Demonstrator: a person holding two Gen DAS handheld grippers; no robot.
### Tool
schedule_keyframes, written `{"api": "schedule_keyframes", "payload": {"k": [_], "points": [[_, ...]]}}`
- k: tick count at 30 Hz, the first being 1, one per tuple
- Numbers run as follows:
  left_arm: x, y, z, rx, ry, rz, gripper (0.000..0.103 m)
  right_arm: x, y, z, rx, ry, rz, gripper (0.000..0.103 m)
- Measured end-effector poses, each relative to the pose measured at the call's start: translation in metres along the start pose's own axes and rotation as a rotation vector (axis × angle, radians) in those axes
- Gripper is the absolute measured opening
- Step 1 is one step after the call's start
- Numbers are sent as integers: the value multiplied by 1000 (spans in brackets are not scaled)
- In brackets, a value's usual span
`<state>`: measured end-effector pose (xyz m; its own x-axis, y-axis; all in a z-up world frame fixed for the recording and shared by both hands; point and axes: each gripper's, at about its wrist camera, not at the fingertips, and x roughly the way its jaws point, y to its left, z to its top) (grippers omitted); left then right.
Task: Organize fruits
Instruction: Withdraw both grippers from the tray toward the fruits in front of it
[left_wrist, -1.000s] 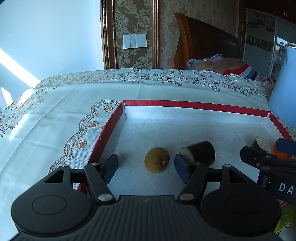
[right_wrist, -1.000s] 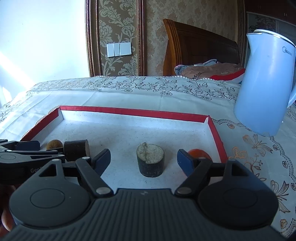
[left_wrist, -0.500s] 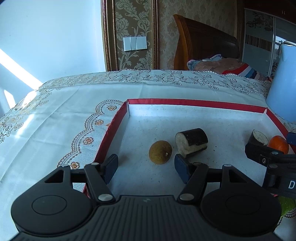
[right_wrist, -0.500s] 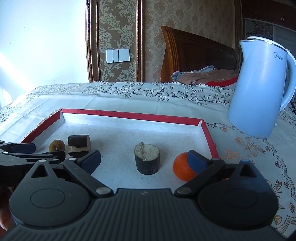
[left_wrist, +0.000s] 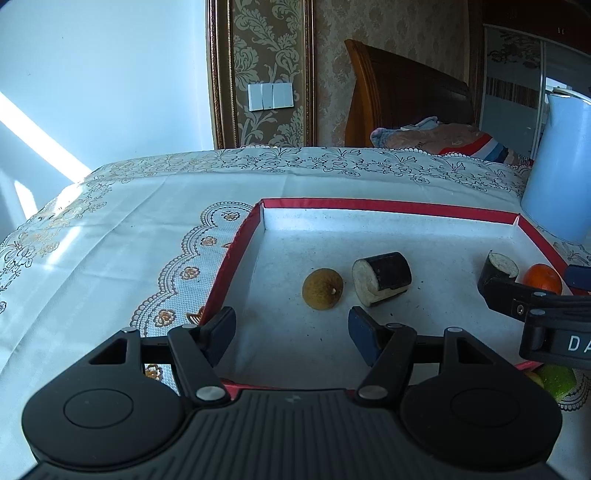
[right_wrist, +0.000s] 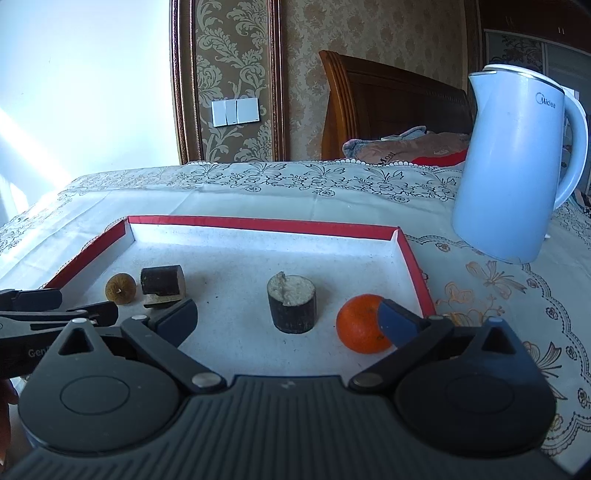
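A red-rimmed white tray holds a brown round fruit, a dark cane piece lying on its side, a second cane piece standing upright, and an orange. My left gripper is open and empty, just short of the brown fruit. My right gripper has its jaws opening wide. The upright cane piece stands free just beyond them, and the orange sits partly behind the right finger.
A pale blue kettle stands on the embroidered tablecloth right of the tray. A green fruit lies outside the tray's near right corner. Each gripper shows in the other's view. A bed headboard stands behind the table.
My right jaws have spread much wider around the upright cane piece, uncovering the orange. My left gripper has drawn back from the brown fruit and the lying cane piece.
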<state>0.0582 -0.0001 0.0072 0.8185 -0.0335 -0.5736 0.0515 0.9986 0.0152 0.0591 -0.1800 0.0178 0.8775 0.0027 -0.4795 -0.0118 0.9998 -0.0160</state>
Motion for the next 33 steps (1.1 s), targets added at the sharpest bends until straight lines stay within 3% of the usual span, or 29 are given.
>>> {"api": "schedule_keyframes", "payload": {"k": [14, 17, 19, 33], "points": [[-33, 5, -16, 5, -68, -10, 68, -27, -9, -15, 39, -7, 23, 103], [-42, 6, -21, 6, -86, -29, 79, -33, -11, -21, 49, -9, 29, 103], [-46, 7, -24, 6, -97, -32, 79, -36, -11, -24, 45, -12, 27, 103], [-56, 11, -37, 13, -74, -60, 79, -54, -15, -43, 62, -17, 28, 103]]}}
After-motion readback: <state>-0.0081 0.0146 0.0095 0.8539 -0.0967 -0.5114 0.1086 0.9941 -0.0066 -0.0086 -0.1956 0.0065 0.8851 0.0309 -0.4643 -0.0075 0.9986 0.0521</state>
